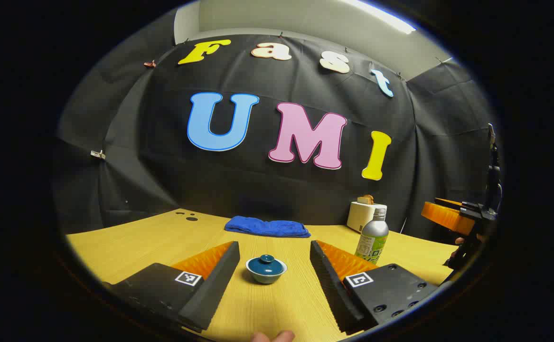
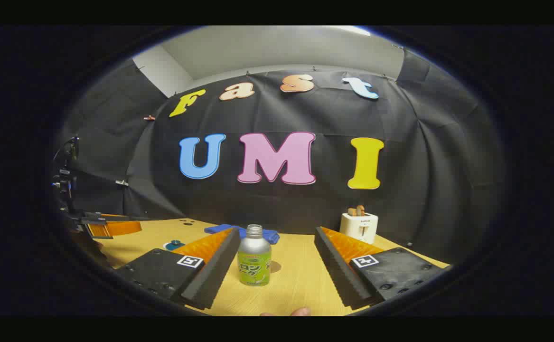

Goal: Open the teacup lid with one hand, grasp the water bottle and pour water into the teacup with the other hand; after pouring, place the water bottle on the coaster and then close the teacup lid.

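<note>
Sitting on the wooden table (image 1: 129,247), the teacup (image 1: 266,269) has its lid (image 1: 266,260) on, right between the wide-open jaws of the left gripper (image 1: 273,266). At about two o'clock from the cup stands the water bottle (image 1: 372,236), upright. In the right gripper view, the bottle stands between the right gripper (image 2: 277,266)'s open jaws, nearer the left finger. Behind lie a blue cloth (image 1: 267,227) and a toaster (image 2: 359,227).

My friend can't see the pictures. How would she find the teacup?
Start at the wooden table, in front of the folded blue towel. Left of the silver bottle stands the teacup: small, round, dark teal, with a knobbed lid on.
</note>
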`<state>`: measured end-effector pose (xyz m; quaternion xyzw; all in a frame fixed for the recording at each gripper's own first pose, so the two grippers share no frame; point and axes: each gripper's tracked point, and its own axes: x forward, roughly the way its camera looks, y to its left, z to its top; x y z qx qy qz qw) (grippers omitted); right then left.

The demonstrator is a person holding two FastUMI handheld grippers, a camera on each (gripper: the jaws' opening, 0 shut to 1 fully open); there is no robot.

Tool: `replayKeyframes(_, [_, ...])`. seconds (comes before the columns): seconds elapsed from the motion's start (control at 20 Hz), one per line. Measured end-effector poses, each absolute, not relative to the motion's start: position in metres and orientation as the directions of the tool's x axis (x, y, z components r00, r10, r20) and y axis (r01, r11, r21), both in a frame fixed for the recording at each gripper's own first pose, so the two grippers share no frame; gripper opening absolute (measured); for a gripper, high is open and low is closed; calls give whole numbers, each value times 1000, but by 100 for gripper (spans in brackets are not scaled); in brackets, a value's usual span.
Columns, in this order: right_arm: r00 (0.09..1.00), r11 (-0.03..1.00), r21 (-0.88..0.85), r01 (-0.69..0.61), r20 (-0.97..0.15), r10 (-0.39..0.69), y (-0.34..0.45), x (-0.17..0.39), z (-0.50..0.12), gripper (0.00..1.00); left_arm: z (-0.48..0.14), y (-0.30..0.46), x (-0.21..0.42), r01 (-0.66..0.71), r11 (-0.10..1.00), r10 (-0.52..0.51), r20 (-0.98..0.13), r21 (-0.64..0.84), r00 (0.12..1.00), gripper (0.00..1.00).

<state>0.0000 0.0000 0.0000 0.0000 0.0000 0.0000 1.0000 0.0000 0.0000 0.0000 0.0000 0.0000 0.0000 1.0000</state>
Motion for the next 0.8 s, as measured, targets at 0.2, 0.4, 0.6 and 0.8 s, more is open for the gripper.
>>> replayKeyframes(0.2, [1000, 1000, -11, -6, -1, 6, -1, 0, -1, 96, 0, -1, -1, 6, 1000, -6, -1, -1, 1000, 94])
replayKeyframes(0.4, [1000, 1000, -7, -7, -3, 7, -2, -1, -1, 96, -1, -1, -1, 2, 1000, -2, -4, -3, 1000, 94])
replayKeyframes(0.6, [1000, 1000, -7, -5, -4, 5, -3, -2, -1, 97, -1, -1, -1, 5, 1000, -5, -4, -4, 1000, 95])
replayKeyframes(0.8, [1000, 1000, -10, -7, -2, 7, -3, -2, -1, 97, -1, -2, 0, 2, 1000, -2, -6, -4, 1000, 94])
